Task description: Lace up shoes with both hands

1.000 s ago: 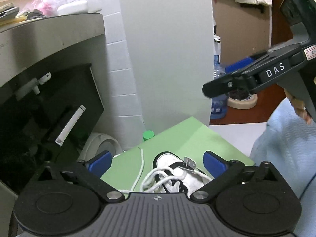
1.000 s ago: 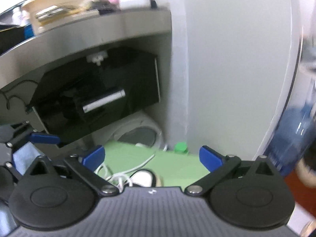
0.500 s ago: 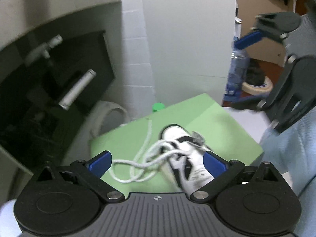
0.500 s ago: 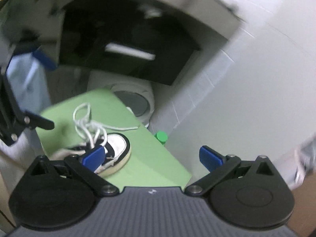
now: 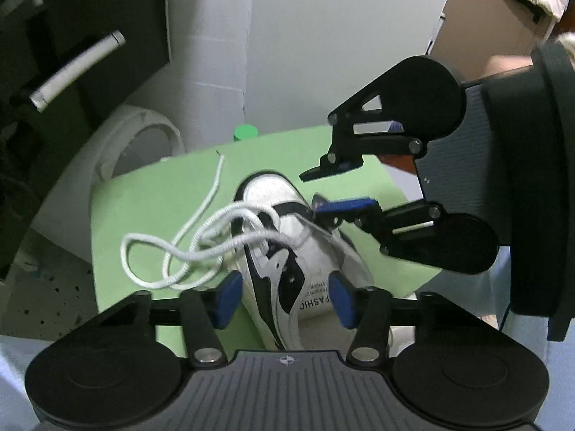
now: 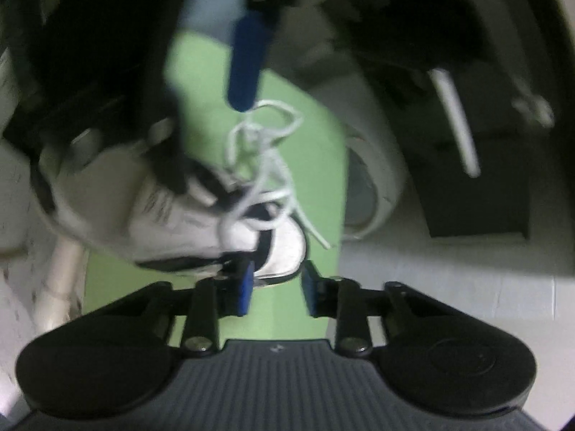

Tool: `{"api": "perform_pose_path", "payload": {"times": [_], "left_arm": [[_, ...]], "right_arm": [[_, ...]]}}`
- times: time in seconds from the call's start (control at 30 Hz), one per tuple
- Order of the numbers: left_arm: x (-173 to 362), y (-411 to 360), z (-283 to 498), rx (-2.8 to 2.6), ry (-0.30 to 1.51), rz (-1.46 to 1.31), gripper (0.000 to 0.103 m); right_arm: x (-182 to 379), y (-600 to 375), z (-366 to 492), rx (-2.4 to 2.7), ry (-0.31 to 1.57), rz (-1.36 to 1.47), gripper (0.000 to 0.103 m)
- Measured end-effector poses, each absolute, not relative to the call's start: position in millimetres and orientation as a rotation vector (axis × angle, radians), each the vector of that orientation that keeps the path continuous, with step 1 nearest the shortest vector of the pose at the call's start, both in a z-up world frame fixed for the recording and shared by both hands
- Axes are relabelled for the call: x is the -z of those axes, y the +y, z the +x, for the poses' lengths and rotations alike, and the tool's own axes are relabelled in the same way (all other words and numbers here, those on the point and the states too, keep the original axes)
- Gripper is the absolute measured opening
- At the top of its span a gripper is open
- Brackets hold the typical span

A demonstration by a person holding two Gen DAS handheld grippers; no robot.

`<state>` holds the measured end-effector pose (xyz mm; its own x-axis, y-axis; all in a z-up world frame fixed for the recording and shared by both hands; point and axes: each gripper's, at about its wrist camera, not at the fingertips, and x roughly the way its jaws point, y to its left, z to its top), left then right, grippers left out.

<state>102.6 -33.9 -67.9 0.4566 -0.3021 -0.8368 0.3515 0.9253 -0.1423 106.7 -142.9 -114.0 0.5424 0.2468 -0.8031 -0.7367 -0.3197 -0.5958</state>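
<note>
1 shoe (image 5: 287, 251), white and black, on green bench (image 5: 151, 194), toe pointing away. Lace (image 5: 187, 244) loose, left of shoe. Left gripper (image 5: 284, 298) jaws just narrowing, astride shoe's heel end, not pressing. Right gripper (image 5: 323, 188) nearer toe, jaws just narrowing, holding nothing.

Shoe (image 5: 284, 251) of smooth white and black leather-like panels, faintly glossy; its lace (image 5: 187, 248) is white braided cord. Under the shoe a matt green mat (image 5: 151, 197). Left of the shoe, a brushed-metal bar (image 5: 75, 72) on black casing
</note>
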Motion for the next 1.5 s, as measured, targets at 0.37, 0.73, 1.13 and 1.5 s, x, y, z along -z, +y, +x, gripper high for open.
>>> {"api": "perform_pose_path", "payload": {"times": [0.37,0.73,1.13,1.5], "left_arm": [[86,-36,116,0.431,1.056,0.011,0.03],[95,-35,120,0.458,1.039,-0.024,0.03],[102,-46,119,0.475,1.025,0.038,0.03],[102,-39,122,0.46,1.036,-0.007,0.03]], "right_arm": [[134,-150,101,-1.198,0.315,-1.883,0.012],[119,-141,122,-0.956,0.668,-1.368,0.004],[103,-206,182,-0.49,1.074,-0.109,0.0],[64,-183,132,-0.799,0.678,-0.855,0.004]]}}
